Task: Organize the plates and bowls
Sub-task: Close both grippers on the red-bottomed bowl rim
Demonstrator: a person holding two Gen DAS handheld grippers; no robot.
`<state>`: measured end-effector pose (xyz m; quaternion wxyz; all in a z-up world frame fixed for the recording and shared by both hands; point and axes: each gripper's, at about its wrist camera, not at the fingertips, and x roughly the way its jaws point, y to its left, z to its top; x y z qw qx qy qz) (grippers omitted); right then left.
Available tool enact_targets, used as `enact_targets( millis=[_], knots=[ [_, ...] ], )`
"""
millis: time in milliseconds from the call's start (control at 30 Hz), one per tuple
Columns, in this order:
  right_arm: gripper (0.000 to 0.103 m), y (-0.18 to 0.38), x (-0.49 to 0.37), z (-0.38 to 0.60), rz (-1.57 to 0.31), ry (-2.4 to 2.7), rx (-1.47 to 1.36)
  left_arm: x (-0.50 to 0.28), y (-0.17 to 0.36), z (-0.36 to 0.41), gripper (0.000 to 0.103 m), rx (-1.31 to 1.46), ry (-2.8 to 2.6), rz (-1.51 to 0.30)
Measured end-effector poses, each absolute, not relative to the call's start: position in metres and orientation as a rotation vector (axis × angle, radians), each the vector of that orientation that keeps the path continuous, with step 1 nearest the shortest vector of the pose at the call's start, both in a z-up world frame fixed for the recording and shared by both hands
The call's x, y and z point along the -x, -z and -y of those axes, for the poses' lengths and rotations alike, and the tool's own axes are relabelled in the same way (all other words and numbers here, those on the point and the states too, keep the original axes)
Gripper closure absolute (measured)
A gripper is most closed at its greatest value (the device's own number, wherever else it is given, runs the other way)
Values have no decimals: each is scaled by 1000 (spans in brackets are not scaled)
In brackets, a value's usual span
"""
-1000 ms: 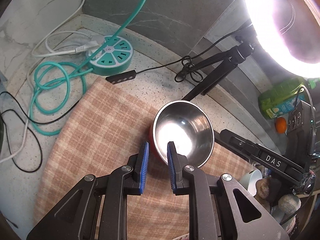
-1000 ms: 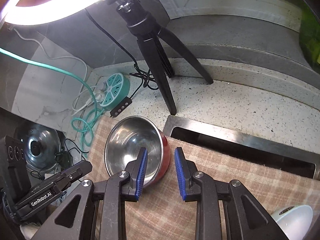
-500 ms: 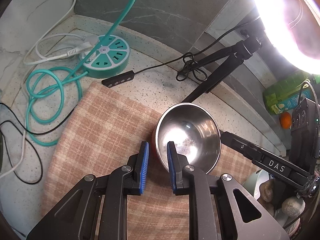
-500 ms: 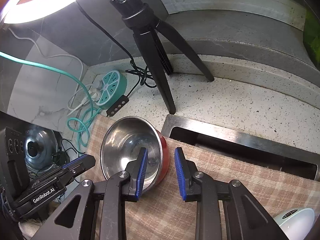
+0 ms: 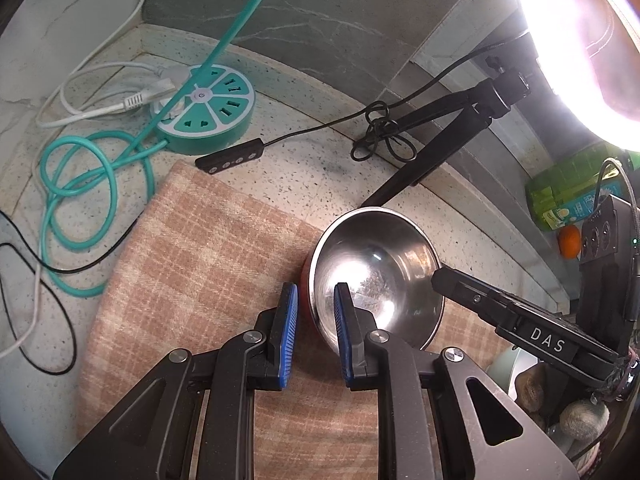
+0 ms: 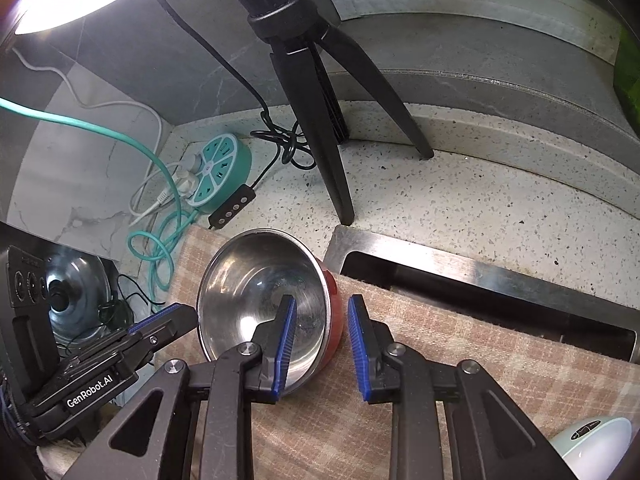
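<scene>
A steel bowl with a red outside [image 5: 380,272] [image 6: 264,292] sits on a checked cloth [image 5: 200,264] [image 6: 460,344]. My left gripper [image 5: 314,336] is open, its jaws straddling the bowl's near-left rim, one pad inside and one outside. My right gripper [image 6: 320,344] is open and straddles the bowl's right rim the same way. Neither pad visibly presses the rim. A pale green bowl [image 6: 592,444] shows at the bottom right of the right wrist view.
A black tripod [image 6: 316,92] with a bright ring light stands behind the bowl. A teal round power strip [image 5: 208,108] with coiled cables lies at the back left. A sink edge [image 6: 480,276] lies right of the bowl. A green bottle [image 5: 568,192] stands far right.
Both grippers have moved closer around the bowl, which has slid a little to the right on the cloth. The jaw gaps look unchanged.
</scene>
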<state>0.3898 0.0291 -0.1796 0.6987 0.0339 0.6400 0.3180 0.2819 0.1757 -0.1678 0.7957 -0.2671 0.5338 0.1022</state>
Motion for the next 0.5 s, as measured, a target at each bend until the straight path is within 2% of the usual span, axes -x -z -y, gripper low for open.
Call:
enact_targets(
  millis=[500],
  knots=[
    [91,186,-392,-29,-1450,-699,-78,-290,176,-172,91,569,-210,-1158]
  ],
)
